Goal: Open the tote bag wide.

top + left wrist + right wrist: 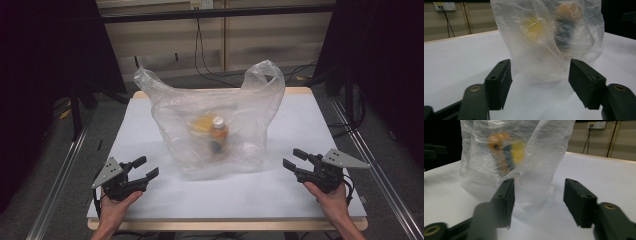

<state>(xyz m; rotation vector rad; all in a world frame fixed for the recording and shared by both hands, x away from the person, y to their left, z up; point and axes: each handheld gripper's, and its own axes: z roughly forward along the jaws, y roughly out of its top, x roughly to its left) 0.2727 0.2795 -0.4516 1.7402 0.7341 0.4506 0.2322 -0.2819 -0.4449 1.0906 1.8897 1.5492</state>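
A clear plastic bag [215, 120] stands upright in the middle of the white table [150, 200], its two handles sticking up. Inside it I make out a bottle with a white cap [218, 121] and an orange and dark label, plus something yellow [202, 124]. My left gripper [145, 167] rests near the front left, open, empty, pointing at the bag [549, 37]. My right gripper [295, 157] sits near the front right, open, empty, facing the bag [519, 157]. Neither gripper touches the bag.
The table has a wooden edge [225, 225] along the front. Dark curtains hang at both sides. Cables [205, 65] run down the back wall to the floor. Metal rails [55, 185] flank the table.
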